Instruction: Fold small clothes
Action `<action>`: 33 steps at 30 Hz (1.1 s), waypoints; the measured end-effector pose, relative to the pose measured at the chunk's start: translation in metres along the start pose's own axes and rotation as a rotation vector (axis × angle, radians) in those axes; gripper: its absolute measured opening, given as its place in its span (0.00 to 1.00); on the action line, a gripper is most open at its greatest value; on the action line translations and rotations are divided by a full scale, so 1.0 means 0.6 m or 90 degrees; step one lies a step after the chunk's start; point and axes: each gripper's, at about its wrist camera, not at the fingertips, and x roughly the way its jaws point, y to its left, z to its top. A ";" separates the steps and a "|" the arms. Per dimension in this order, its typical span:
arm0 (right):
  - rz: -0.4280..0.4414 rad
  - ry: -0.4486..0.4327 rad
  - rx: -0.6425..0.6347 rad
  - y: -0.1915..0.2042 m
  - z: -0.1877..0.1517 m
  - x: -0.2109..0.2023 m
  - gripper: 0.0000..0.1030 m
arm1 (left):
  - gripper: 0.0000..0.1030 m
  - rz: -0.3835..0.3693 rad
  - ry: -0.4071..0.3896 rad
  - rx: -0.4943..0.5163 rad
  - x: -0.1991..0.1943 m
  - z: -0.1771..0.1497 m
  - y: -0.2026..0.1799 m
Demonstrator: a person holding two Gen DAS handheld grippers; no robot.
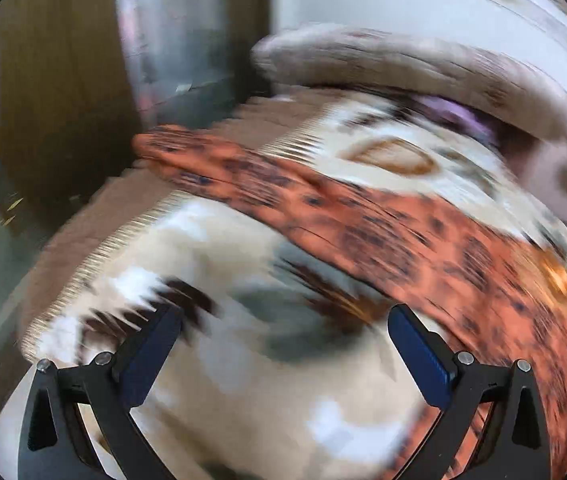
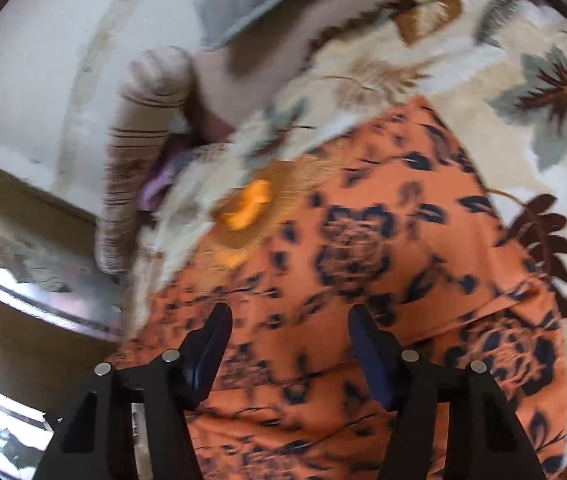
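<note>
Both views motion-blurred, left worse.

Left gripper (image 1: 283, 328): jaws spread wide, nothing between the blue pads, nothing held. Under and between its fingers lies the cream leaf-print blanket (image 1: 243, 360). The task's thing, the orange floral-print garment (image 1: 403, 232), runs as a long band ahead of the fingertips and sweeps down past the right finger, its edge just beside that finger. It isn't touching either pad as far as the blur allows. Likely the empty gripper is placed wide for a reach at an edge.

Right gripper (image 2: 287, 320): jaws partly open, about mid-spread, no cloth pinched. The orange garment fills the space below and ahead of both fingers, spread fairly flat on the blanket (image 2: 543, 80), with one fold line or overlapped layer right of the right finger. Jaws angled down at the cloth, which reads as lining up for a pinch; can't tell whether the tips touch fabric.

Beyond the fingertips, up-left: a striped beige bolster pillow (image 2: 139, 152) with a scrap of purple cloth (image 2: 159, 188) tucked beside it, well clear of the fingers. An orange-yellow patch (image 2: 247, 204) sits at the garment's far edge; unclear what it is.

Judgement: the fold is at an early stage, garment laid out, no grip yet.
</note>
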 end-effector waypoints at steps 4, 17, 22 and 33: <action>-0.042 0.050 0.042 -0.039 0.007 0.039 0.61 | 1.00 0.057 0.011 -0.087 0.045 0.065 0.077; -0.029 -0.007 -0.123 0.070 -0.017 0.030 0.62 | 1.00 0.002 0.082 -0.380 0.191 0.174 0.254; -0.031 0.000 -0.117 0.064 -0.018 0.036 0.62 | 0.75 -0.052 0.104 -0.453 0.233 0.162 0.284; -0.055 0.013 -0.129 0.062 -0.020 0.057 0.62 | 0.80 -0.084 0.093 -0.536 0.277 0.165 0.278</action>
